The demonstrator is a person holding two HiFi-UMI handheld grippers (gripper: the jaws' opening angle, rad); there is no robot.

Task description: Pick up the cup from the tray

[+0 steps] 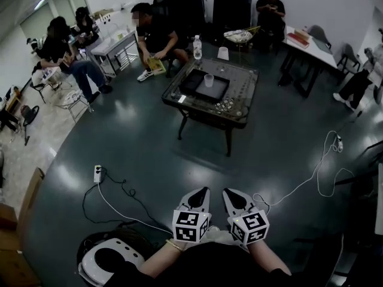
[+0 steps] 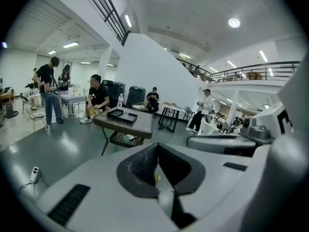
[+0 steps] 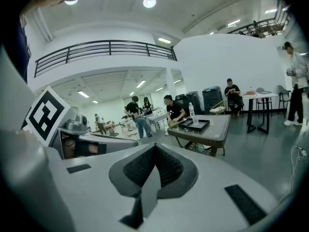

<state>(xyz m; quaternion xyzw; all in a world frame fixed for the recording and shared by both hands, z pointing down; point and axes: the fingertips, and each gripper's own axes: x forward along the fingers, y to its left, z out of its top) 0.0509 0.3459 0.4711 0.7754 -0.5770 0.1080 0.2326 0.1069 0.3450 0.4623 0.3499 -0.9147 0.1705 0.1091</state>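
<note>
Head view: the left gripper [image 1: 202, 191] and the right gripper [image 1: 230, 193] sit side by side close to the body. Each pair of jaws is pressed together on nothing. The cup [image 1: 209, 80] stands upright in the black tray [image 1: 192, 82] on the low table [image 1: 242, 103], far ahead of both and well apart from them. It is almost straight out from the left gripper's tips and a little to the left of the right gripper's line, so I judge the left hand slightly better placed, though neither is near.

Left gripper view: the jaws meet at the tip [image 2: 158, 147] with no gap. The cup [image 2: 126, 113] shows small, beyond and to the left of that tip, inside the tray [image 2: 115, 115].

Right gripper view: the jaws are likewise closed and empty [image 3: 154, 147]. The cup [image 3: 195, 120] lies far ahead and off to the right, upright in the tray [image 3: 189, 125]. A long forward reach comes first, then opening the jaws around its upright sides.
</note>
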